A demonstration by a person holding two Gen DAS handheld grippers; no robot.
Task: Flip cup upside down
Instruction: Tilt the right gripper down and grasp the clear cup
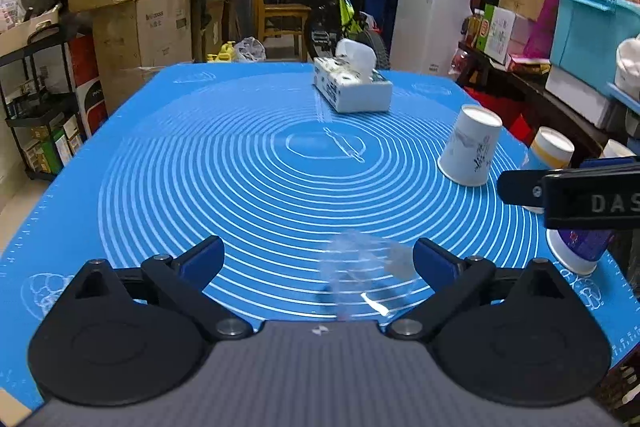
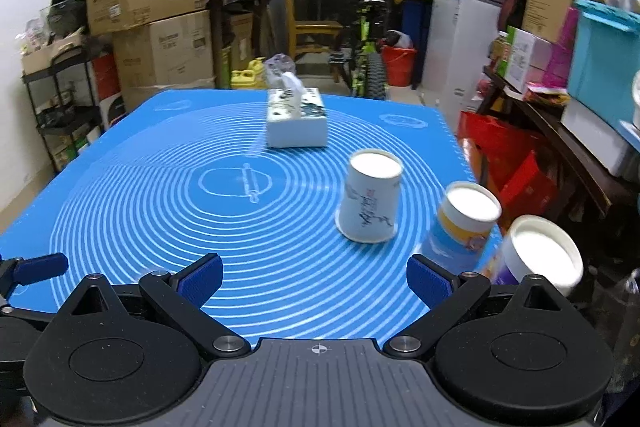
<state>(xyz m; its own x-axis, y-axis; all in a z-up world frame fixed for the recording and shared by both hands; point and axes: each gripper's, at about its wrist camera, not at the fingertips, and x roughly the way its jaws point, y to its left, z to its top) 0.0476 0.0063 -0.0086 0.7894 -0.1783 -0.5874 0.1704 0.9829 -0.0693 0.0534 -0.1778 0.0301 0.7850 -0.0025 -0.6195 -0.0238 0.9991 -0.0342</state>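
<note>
Three paper cups stand upside down on the blue mat (image 2: 160, 187) along its right side: a white cup with dark writing (image 2: 370, 197), a blue and yellow cup (image 2: 460, 227), and a purple-marked cup (image 2: 536, 259) at the mat's edge. The white cup (image 1: 472, 151) and the blue and yellow cup (image 1: 550, 151) also show in the left wrist view. A clear plastic cup (image 1: 360, 275) lies blurred between the left gripper's fingers. My left gripper (image 1: 318, 257) is open. My right gripper (image 2: 314, 277) is open and empty, just left of the cups.
A white tissue box (image 2: 296, 125) stands at the far middle of the mat. The right gripper's side (image 1: 580, 195) shows in the left wrist view over the cups. Cardboard boxes (image 2: 152, 27), a chair, a bicycle and shelves surround the table.
</note>
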